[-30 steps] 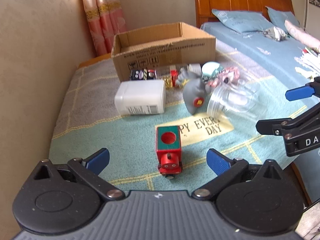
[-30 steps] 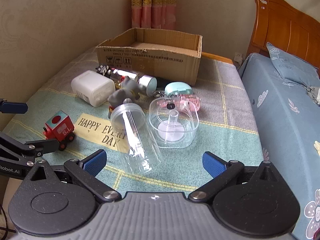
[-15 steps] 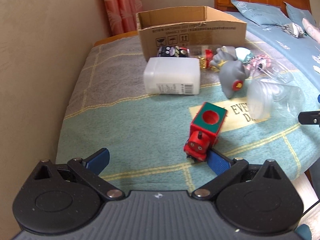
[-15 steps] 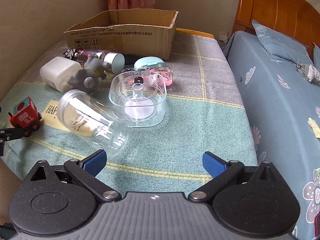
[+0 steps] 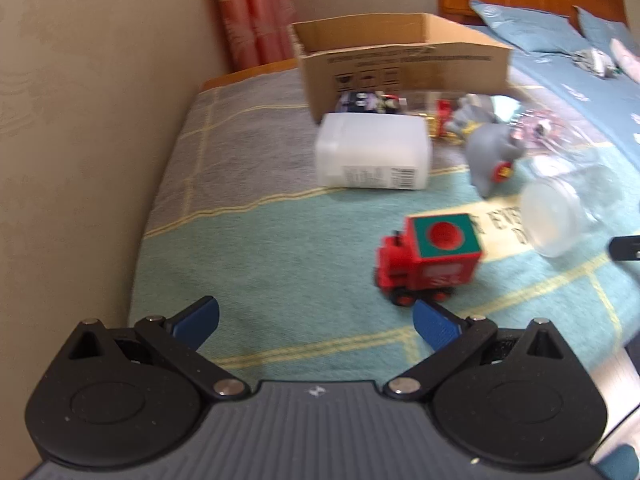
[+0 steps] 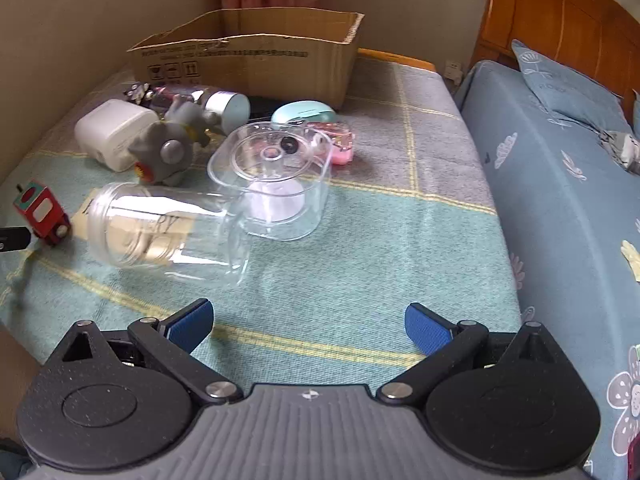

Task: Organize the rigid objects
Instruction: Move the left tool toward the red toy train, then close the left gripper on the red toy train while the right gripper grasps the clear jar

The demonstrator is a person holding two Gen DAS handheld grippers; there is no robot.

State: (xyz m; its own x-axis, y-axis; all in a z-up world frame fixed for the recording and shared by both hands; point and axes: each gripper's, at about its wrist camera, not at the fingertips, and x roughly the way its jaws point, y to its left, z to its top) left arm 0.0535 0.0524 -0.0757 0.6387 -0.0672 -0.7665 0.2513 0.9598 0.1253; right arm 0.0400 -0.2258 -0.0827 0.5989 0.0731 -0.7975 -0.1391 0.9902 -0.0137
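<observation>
My left gripper (image 5: 316, 320) is open and empty over the green blanket; a red toy train (image 5: 428, 260) stands just beyond its right fingertip. My right gripper (image 6: 308, 322) is open and empty, a little short of a clear jar (image 6: 164, 234) lying on its side. Behind the jar stands a clear round container (image 6: 276, 184). A white plastic bottle (image 5: 372, 156) lies on its side, and a grey toy figure (image 5: 492, 156) lies beside it. An open cardboard box (image 6: 256, 48) stands at the back. The train also shows in the right wrist view (image 6: 40, 212).
A beige wall (image 5: 80, 120) runs along the left of the blanket. A teal case (image 6: 304, 114), a pink item (image 6: 340, 144) and a metallic bottle (image 6: 192, 96) lie in front of the box. A bed with blue sheet (image 6: 560, 184) lies to the right.
The left gripper has swung left, so the train now sits off its right fingertip instead of between the fingers. The right gripper has shifted right and nearer the jar. Both stay open.
</observation>
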